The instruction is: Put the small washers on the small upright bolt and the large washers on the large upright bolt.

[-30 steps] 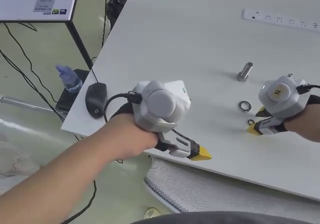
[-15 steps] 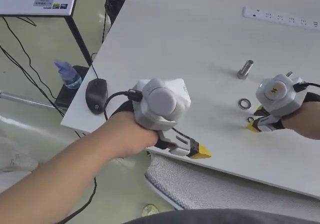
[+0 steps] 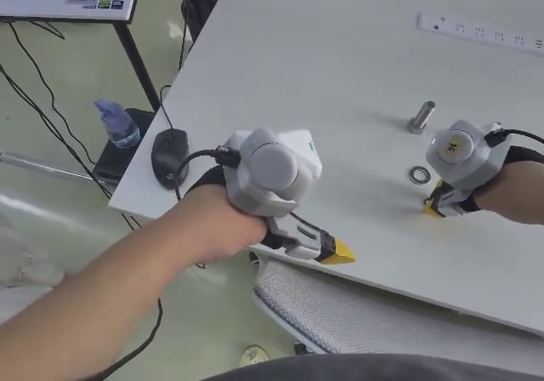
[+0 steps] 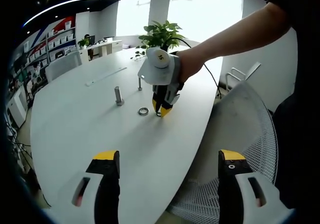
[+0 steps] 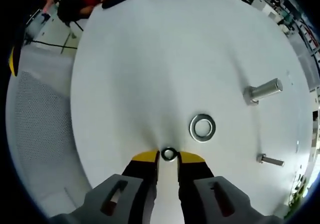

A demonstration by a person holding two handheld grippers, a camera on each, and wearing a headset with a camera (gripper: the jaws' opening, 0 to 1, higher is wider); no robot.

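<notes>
A small dark washer lies on the white table, pinched between the yellow tips of my right gripper, which points down at the tabletop. Just beyond it lies a large washer. The large bolt stands upright behind it. Farther off stands the small bolt. My left gripper hovers over the table's near edge, open wide with nothing between its jaws.
A white power strip lies at the far side of the table. A mesh chair sits under the near edge. A black mouse rests at the left corner, and a spray bottle stands on the floor beyond it.
The right gripper's jaws have drawn together around the small washer and the gripper has tipped more steeply towards the table. The left gripper has barely moved.
</notes>
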